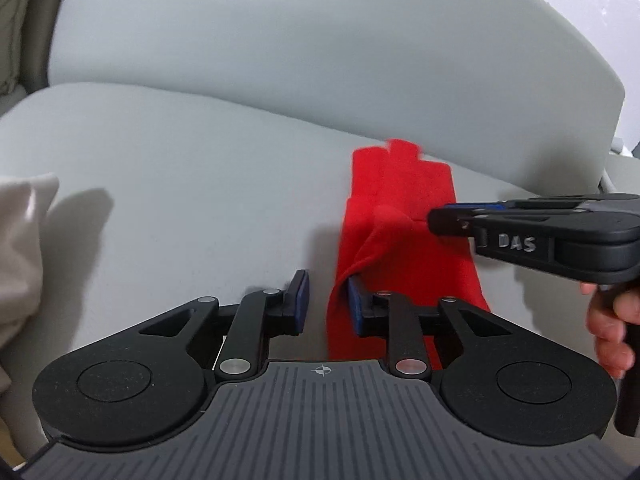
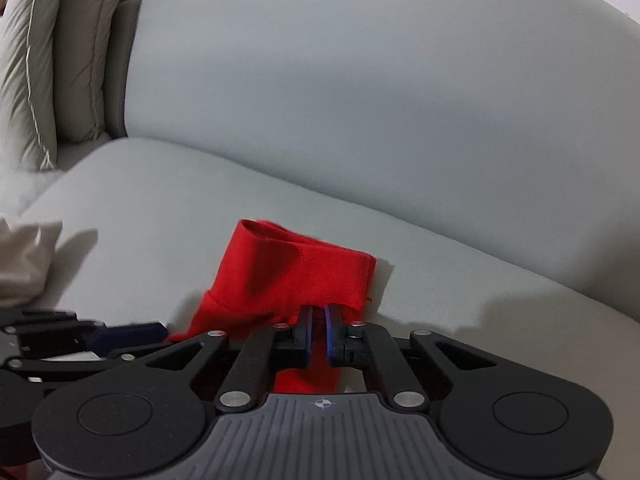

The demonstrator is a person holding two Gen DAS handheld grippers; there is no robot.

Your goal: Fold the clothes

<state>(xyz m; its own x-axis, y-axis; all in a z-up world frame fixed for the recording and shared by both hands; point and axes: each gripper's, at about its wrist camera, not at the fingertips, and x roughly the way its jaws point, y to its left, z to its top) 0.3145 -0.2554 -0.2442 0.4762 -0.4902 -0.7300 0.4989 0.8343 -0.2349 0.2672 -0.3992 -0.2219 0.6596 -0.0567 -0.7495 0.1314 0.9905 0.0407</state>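
The left gripper (image 1: 326, 300) points downward, jaws parted; the right gripper (image 2: 318, 330), beside it, has jaws nearly together, pinching.

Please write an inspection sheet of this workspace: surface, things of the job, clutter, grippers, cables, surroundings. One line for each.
Surface: grey sofa seat, bare around the cloth.
Job's things: red cloth, partly folded, lying on the seat near the backrest.
Clutter: beige cloth bunched at the left edge of the seat.
Grippers: right gripper nearly closed on the red cloth's near edge; left gripper open, one finger against the cloth's left edge, nothing pinched.
Cables: nothing seen.
Surroundings: sofa backrest, two cushions at far left, white wall, a hand on the right gripper's handle.
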